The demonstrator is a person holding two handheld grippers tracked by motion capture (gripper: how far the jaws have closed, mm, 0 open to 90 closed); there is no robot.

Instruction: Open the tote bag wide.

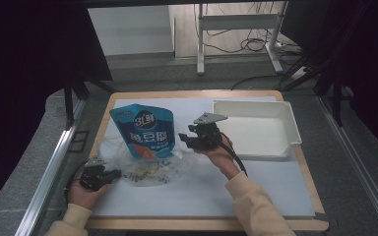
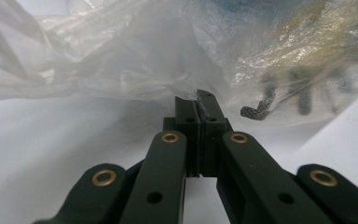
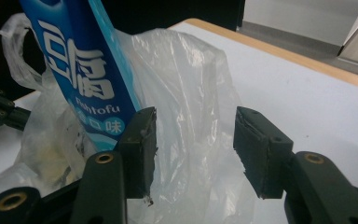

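Observation:
A blue snack pouch (image 1: 145,130) stands upright inside a crumpled clear plastic bag (image 1: 147,169) on the white mat. At the bag's left edge, my left gripper (image 1: 117,174) lies low on the mat. Its jaws are shut (image 2: 198,100) with the bag's film (image 2: 135,51) pinched at their tips. My right gripper (image 1: 183,139) hovers just right of the pouch and points left at it. It is open (image 3: 196,140), with loose bag film (image 3: 191,79) in the gap and the pouch (image 3: 81,60) beside one pad; the pads press on nothing.
A white tray (image 1: 256,104) sits at the back right of the table. The white mat (image 1: 202,191) covers most of the wooden tabletop (image 1: 192,93). Metal rails run along both sides, and a table frame with cables stands beyond.

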